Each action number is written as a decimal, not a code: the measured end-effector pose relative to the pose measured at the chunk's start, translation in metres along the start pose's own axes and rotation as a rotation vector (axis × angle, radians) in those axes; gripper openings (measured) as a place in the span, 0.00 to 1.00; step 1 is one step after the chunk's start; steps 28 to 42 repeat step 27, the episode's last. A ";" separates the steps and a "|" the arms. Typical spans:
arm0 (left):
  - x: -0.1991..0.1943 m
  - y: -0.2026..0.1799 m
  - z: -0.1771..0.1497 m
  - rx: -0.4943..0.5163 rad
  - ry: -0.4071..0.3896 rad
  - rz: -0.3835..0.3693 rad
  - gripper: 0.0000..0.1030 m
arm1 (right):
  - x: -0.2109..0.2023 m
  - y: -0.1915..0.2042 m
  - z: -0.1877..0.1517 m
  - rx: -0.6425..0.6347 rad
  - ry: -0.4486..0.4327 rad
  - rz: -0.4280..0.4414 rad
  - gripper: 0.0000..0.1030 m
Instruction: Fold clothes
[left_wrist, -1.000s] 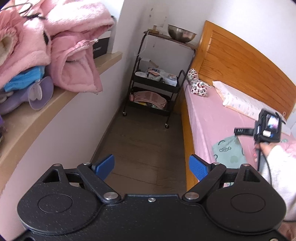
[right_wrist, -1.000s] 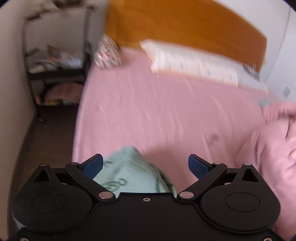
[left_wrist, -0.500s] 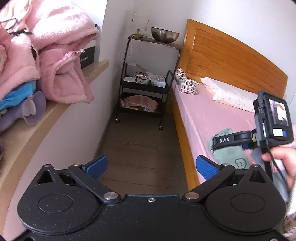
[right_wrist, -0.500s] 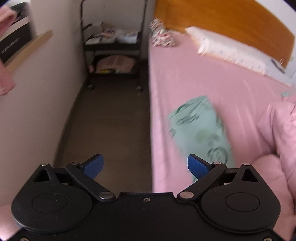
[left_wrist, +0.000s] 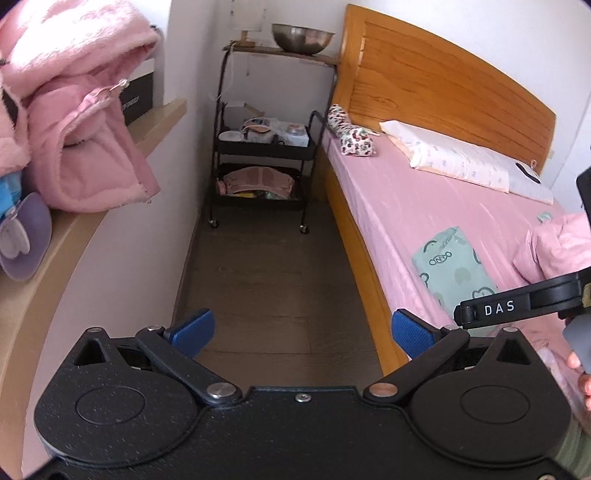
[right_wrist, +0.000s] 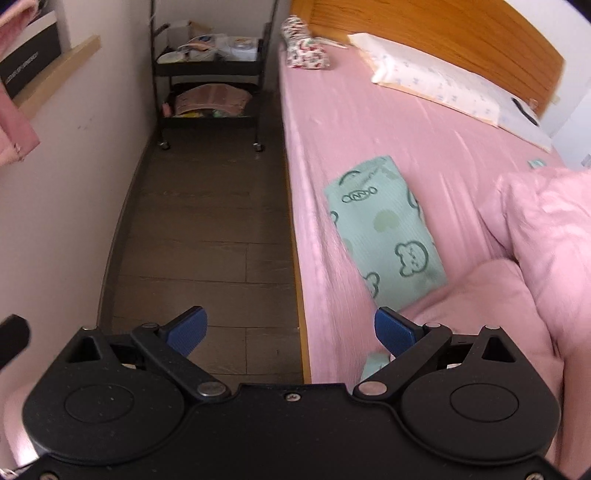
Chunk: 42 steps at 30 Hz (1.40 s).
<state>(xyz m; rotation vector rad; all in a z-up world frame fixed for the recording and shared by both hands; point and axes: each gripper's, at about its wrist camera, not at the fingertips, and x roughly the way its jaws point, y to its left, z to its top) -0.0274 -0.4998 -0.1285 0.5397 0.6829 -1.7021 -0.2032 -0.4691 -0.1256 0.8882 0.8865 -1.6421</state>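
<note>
Left wrist view: left gripper spread wide, empty, over floor; green folded cloth lies ahead-right on bed. Right gripper also wide open, empty; cloth just ahead-right of its right finger, long axis roughly along the bed edge, probably. Right hand nearer.

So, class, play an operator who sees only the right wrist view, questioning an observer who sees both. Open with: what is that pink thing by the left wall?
Observer: A pile of pink fleece clothes lies on the ledge, one piece drooping over its edge.
Operator: What tops the cart?
Observer: A metal bowl, on the cart's top shelf.
Operator: Is the left hand-held gripper holding anything?
Observer: No, it is open and empty.
</note>
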 end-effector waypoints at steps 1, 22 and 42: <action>0.000 0.000 -0.002 0.009 -0.002 -0.005 1.00 | -0.003 0.002 -0.004 0.016 0.002 -0.010 0.96; -0.005 0.007 -0.042 0.026 0.047 -0.102 1.00 | -0.015 0.005 -0.067 0.238 0.001 -0.090 0.96; -0.009 0.005 -0.045 0.042 0.004 -0.090 1.00 | -0.017 0.006 -0.070 0.237 0.017 -0.074 0.96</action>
